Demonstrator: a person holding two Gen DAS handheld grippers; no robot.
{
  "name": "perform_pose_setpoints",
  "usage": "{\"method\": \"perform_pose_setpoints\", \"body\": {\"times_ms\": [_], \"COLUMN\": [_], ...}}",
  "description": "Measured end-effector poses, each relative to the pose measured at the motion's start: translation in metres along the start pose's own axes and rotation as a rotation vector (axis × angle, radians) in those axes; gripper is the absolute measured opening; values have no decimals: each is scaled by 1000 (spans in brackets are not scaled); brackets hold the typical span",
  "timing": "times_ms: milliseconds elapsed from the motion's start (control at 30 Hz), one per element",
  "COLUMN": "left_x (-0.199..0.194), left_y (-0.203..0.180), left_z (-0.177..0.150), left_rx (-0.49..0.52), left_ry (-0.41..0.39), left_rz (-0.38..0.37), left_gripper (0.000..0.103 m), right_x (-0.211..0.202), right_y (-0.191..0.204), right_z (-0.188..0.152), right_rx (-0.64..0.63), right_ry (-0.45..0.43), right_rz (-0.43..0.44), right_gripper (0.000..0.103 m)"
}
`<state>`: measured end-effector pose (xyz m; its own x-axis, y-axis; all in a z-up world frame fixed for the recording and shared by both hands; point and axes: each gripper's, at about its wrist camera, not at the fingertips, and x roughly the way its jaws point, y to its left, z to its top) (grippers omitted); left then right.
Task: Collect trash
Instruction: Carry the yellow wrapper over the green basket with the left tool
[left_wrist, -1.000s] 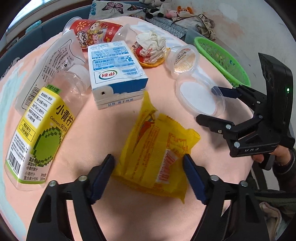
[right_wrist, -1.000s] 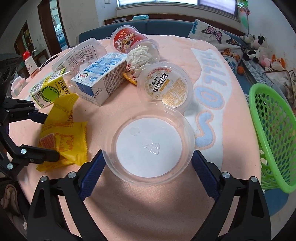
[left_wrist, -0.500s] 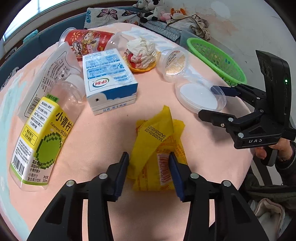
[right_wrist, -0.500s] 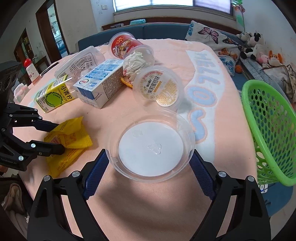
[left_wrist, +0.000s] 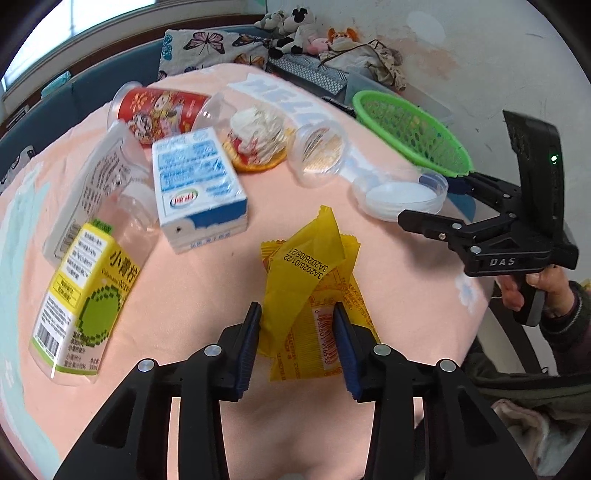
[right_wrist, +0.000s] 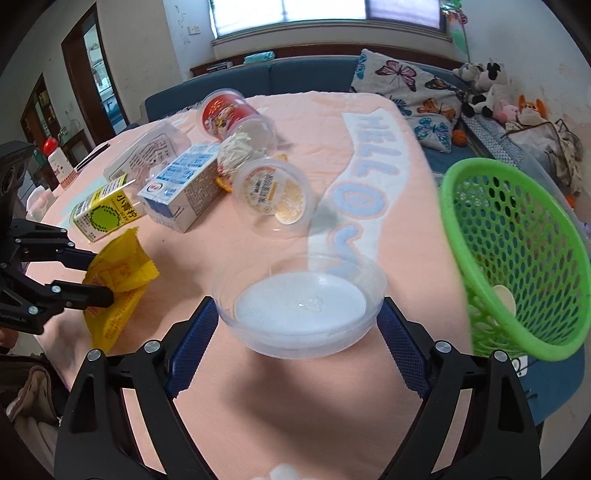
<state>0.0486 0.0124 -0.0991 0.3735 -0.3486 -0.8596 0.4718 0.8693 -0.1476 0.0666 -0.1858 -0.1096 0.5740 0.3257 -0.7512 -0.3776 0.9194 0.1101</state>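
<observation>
My left gripper (left_wrist: 297, 341) is shut on a crumpled yellow snack wrapper (left_wrist: 310, 280) and holds it just above the pink tablecloth; it also shows in the right wrist view (right_wrist: 114, 284). My right gripper (right_wrist: 297, 334) is shut on a clear plastic lid (right_wrist: 301, 306), lifted off the table; the lid also shows in the left wrist view (left_wrist: 399, 194). A green mesh basket (right_wrist: 517, 251) hangs tilted at the table's right edge.
On the table lie a blue-white milk carton (left_wrist: 195, 184), a yellow-green juice carton (left_wrist: 83, 299), a red cup (left_wrist: 159, 110), a clear cup (left_wrist: 92, 184), crumpled tissue (left_wrist: 258, 136) and a jelly cup (right_wrist: 275, 194). A sofa stands behind.
My left gripper closed on the yellow wrapper, crumpled it and lifted it. My right gripper closed on the clear lid and raised it toward the green basket.
</observation>
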Motion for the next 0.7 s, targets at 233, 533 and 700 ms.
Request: {"method": "perform_pose_setpoints", "body": {"times_ms": [233, 533, 700], "left_x": [-10, -9, -6], "left_y": [-10, -43, -57], "left_z": [28, 83, 111], "left_rx": [4, 52, 67], "left_ry": [-34, -69, -66], "left_rz": [-9, -35, -32], "left_gripper": [38, 38, 38], "right_x": [-12, -28, -33], "right_y": [-21, -57, -70], "right_z": [2, 4, 3], "right_rx": [30, 78, 105], "right_ry": [-16, -25, -40], "right_rz": [-40, -82, -89], "right_gripper": [86, 84, 84]}}
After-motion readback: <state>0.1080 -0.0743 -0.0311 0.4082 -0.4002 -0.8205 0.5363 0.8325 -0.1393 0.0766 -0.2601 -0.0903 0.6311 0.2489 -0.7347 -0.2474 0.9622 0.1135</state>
